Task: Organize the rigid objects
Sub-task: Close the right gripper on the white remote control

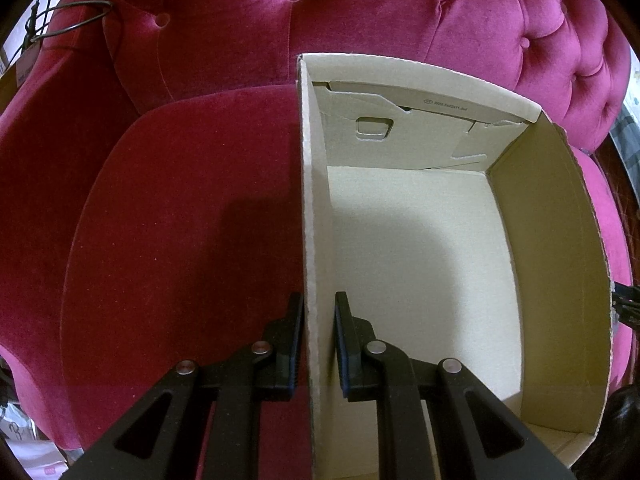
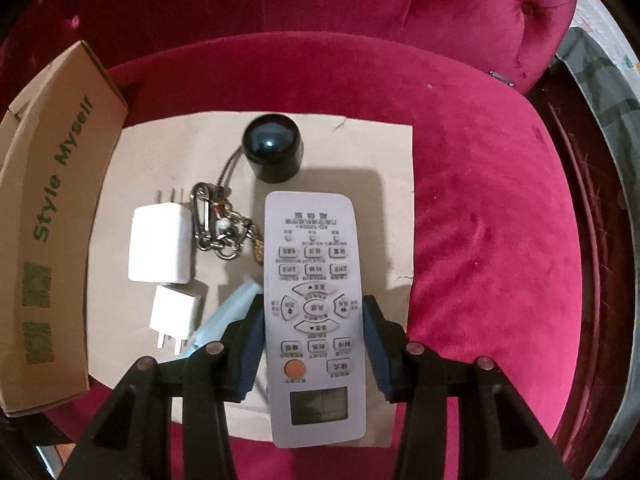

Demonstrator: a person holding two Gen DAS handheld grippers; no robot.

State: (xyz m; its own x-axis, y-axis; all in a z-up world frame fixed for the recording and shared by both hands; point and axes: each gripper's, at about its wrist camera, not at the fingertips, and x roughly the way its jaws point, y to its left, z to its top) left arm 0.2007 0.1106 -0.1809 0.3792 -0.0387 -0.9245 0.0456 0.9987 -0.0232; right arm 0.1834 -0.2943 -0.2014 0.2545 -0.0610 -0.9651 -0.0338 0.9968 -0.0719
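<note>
Right wrist: flat white plastic remote (image 2: 316,312)

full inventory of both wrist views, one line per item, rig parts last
cardboard box: 1, tan outside, pale inside, open and empty, on the sofa seat
sofa: 1, magenta velvet, tufted back, under everything
paper sheet: 1, beige, flat on the seat beside the box
remote control: 1, white with an orange button, between the right claw's fingers
big charger: 1, white, on the paper
small charger: 1, white, below the big one
keychain: 1, metal carabiner and charms, between charger and remote
round cap: 1, black, at the paper's far edge
tube: 1, clear bluish, partly hidden by the claw
left claw: 1, black, clamped on the box wall
right claw: 1, black, gripping the remote
</note>
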